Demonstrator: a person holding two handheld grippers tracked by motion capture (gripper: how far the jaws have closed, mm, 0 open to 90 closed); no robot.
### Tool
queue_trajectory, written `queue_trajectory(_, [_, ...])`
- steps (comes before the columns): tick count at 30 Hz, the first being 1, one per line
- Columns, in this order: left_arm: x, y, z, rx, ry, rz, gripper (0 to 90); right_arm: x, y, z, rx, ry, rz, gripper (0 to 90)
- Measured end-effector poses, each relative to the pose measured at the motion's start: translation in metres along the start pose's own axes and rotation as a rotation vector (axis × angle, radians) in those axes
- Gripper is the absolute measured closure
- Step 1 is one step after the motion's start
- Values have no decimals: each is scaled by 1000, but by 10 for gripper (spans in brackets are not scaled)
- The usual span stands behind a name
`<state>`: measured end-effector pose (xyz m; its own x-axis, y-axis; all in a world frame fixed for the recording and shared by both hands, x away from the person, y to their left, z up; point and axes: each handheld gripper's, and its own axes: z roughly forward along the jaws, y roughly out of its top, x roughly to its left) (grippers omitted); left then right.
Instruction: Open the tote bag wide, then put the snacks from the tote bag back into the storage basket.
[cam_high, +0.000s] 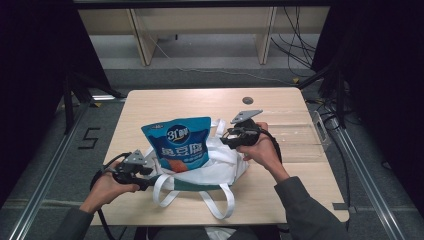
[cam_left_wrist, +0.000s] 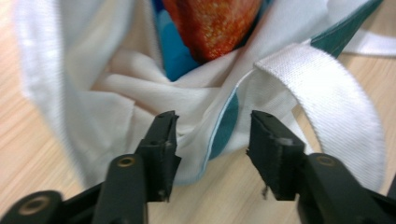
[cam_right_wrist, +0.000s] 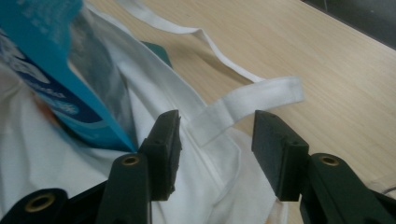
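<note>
Centrally, blue snack pouch (cam_high: 178, 142) in white tote bag (cam_high: 216, 167), between spread left gripper (cam_high: 148, 175) and spread right gripper (cam_high: 227, 138).

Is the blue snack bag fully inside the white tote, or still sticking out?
Sticking out: the snack bag has its lower part in the tote, its top rising above the cloth.

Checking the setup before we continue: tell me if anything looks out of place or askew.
The blue snack pouch stands only partly inside the crumpled white cloth tote bag, most of it sticking up above the bag's mouth. The bag's white strap handles sprawl loose across the light wooden table. Nothing looks spilled or damaged.
</note>
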<state>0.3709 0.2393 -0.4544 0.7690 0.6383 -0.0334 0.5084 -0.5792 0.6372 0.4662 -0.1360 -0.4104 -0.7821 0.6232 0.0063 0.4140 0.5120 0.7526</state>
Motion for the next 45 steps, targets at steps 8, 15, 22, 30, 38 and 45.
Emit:
queue_trajectory(8, [-16,-10,-25,-23,86,-94,391,6,0,-7,34,26,-7,455])
queue_trajectory(15, [-24,-24,-34,-52,138,-113,306,12,2,-13,53,56,0,423])
queue_trajectory(22, [-34,-33,-34,-36,147,-136,243,16,10,-25,55,41,-41,394])
queue_trajectory(30, [-38,-43,-34,-9,169,-154,215,30,28,-41,60,74,-120,392])
queue_trajectory(38, [-36,-45,-33,-27,177,-165,210,41,51,-48,61,118,-181,341])
queue_trajectory(45, [-37,-45,-31,-36,173,-171,206,45,71,-52,87,129,-240,314])
